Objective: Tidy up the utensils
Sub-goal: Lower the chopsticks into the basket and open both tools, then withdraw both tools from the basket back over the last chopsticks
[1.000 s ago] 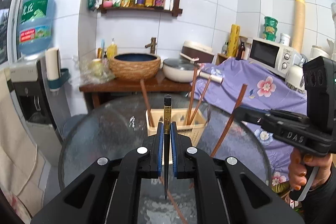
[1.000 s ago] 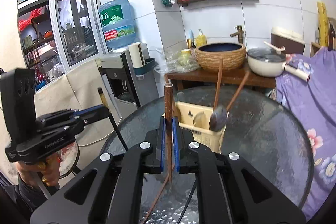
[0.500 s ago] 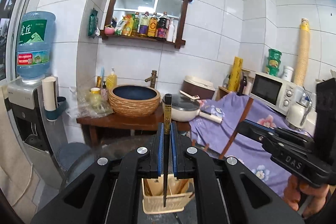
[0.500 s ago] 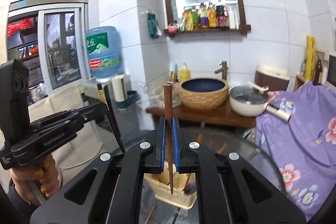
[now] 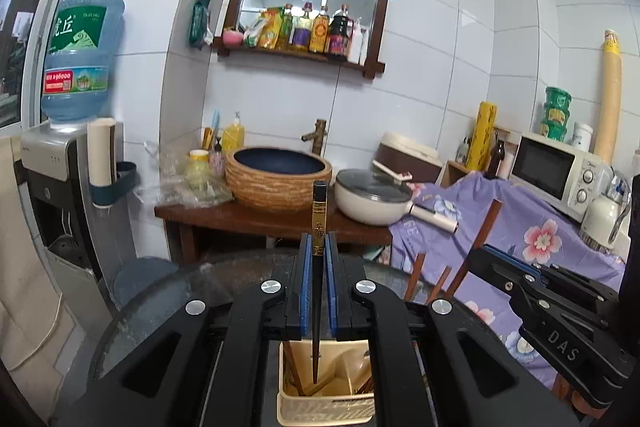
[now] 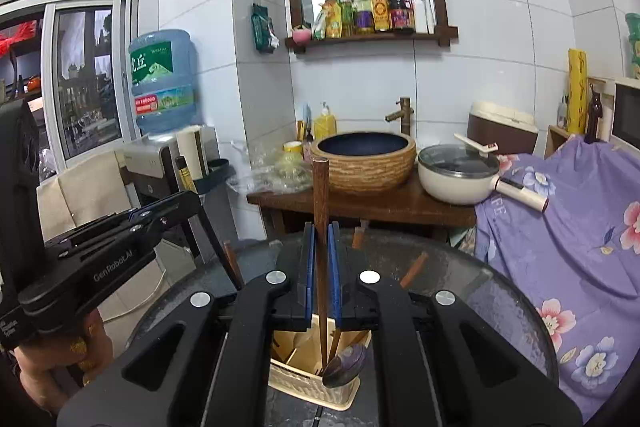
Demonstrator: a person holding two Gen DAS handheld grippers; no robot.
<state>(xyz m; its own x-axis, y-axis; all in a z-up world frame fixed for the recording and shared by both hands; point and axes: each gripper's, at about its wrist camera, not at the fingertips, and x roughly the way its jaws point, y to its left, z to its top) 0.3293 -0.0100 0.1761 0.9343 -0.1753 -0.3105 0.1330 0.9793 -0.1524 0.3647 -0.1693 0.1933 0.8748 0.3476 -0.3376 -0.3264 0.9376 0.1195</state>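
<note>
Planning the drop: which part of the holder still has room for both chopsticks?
In the utensil basket, the middle pocket under the black chopstick looks bare. Left corner holds sticks; the right side is crowded with handles and a dark spoon. Brown chopstick hangs above.

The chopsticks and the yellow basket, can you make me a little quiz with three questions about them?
1. True or false: the left gripper pinches a black chopstick with a gold band.
2. What is the right gripper holding? A) a spoon B) a brown wooden chopstick C) nothing
3. Fill in: both chopstick tips point down into the cream ____ on the glass table.

Key: 1 true; 2 B; 3 basket.
</note>
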